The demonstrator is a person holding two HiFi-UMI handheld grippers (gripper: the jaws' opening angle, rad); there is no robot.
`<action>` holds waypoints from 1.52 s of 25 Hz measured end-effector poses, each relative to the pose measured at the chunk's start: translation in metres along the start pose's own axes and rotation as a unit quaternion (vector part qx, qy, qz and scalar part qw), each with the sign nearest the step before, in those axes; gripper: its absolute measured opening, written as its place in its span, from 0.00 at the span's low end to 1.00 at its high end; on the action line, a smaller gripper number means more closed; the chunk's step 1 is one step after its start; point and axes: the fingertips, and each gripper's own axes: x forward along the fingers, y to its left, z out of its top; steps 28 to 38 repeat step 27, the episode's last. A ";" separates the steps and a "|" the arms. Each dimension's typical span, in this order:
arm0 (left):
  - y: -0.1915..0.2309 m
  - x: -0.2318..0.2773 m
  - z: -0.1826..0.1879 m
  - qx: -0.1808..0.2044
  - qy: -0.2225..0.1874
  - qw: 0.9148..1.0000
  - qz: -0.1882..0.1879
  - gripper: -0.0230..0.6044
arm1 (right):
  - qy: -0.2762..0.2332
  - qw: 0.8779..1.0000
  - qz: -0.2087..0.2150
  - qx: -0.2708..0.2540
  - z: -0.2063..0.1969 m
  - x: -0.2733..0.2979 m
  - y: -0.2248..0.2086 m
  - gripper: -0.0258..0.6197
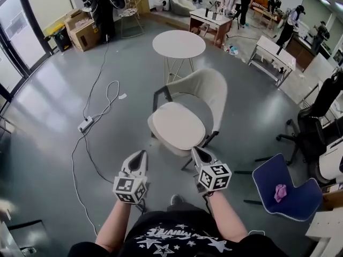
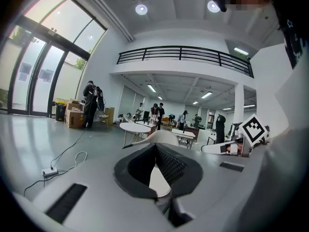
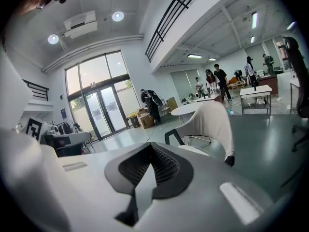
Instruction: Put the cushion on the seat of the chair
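A beige chair [image 1: 208,89] with black legs stands in the middle of the floor. A pale round cushion [image 1: 177,126] lies flat on its seat. Both grippers hover just in front of the chair's near edge, apart from the cushion. My left gripper [image 1: 140,155] is shut and holds nothing; its jaws meet at the tips [image 2: 155,146]. My right gripper [image 1: 196,151] is likewise shut and empty [image 3: 151,146]. In the right gripper view the chair's backrest [image 3: 212,120] rises just beyond the jaws. In the left gripper view the chair [image 2: 161,137] peeks over the jaws.
A round white table [image 1: 178,44] stands behind the chair. A power strip with a long cable [image 1: 86,124] lies on the floor at left. A blue chair [image 1: 284,191] and a black office chair [image 1: 316,127] stand at right. Cardboard boxes [image 1: 80,31], desks and several people are at the back.
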 end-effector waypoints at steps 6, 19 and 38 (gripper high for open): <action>0.009 -0.057 -0.018 0.003 0.014 1.000 -0.009 0.05 | 0.016 1.000 0.002 -0.021 -0.027 -0.022 0.063 0.04; -0.010 -0.159 -0.050 0.018 0.010 0.999 -0.033 0.05 | 0.021 0.999 -0.028 -0.011 -0.081 -0.096 0.110 0.04; 0.000 -0.234 -0.067 0.019 0.002 1.000 -0.017 0.05 | 0.012 1.000 -0.013 0.017 -0.114 -0.135 0.165 0.04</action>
